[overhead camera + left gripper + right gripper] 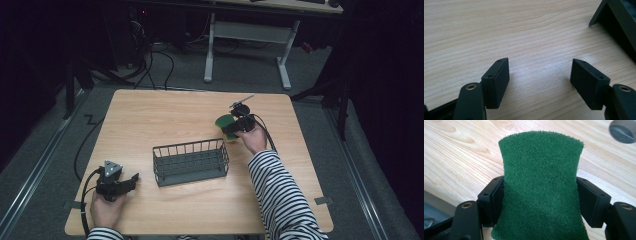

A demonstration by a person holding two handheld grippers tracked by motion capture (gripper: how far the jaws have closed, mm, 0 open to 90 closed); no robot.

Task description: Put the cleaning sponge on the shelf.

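Pinched between the right gripper's [540,195] fingers [491,197]: a green scouring sponge [540,182], squeezed narrow at the waist where the pads press its sides. Raised off the table [150,120] near the right far part, just beyond the wire basket's [190,161] right end, with the right hand [252,137] and a striped sleeve [280,195] behind it. Spread wide with only bare wood between: the left gripper's [540,82] fingers [496,80], low over the table at the near left corner, just left of the basket and apart from it. Gripped from behind by the left hand [106,210].
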